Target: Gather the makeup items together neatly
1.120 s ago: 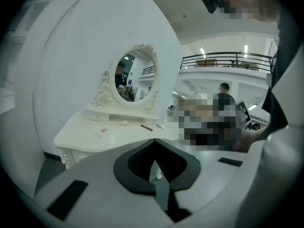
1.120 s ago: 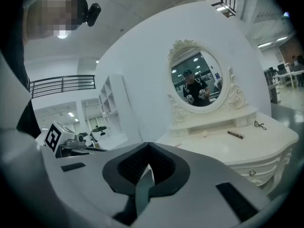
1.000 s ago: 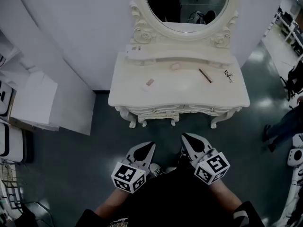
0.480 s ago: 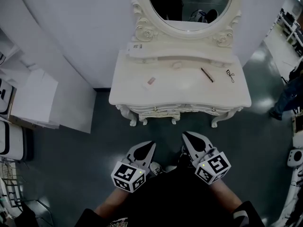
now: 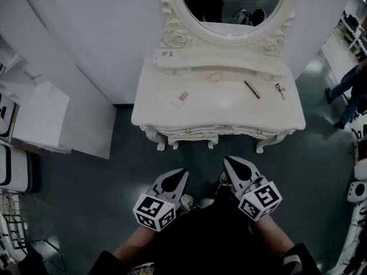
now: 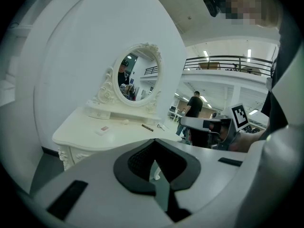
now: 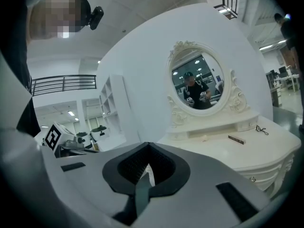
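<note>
On the white dressing table (image 5: 166, 116) lie a small pink-and-white item (image 5: 183, 97), a small pale item (image 5: 215, 77), a dark pencil-like stick (image 5: 252, 89) and an eyelash curler (image 5: 281, 91). The left gripper view shows the pink item (image 6: 104, 128) and the stick (image 6: 147, 127); the right gripper view shows the stick (image 7: 236, 138) and the curler (image 7: 261, 129). My left gripper (image 5: 176, 180) and right gripper (image 5: 234, 167) hover over the floor in front of the table, well short of it. Both are shut and empty.
An oval mirror (image 5: 231, 4) in a carved frame stands at the table's back, with a raised shelf (image 5: 172, 59) below it. White panels and boxes (image 5: 43, 116) stand at the left. A person (image 5: 346, 90) walks at the right edge. Dark floor (image 5: 86, 193) lies around me.
The grippers have barely moved. The view has shifted slightly, and the person at the right edge has walked up the frame.
</note>
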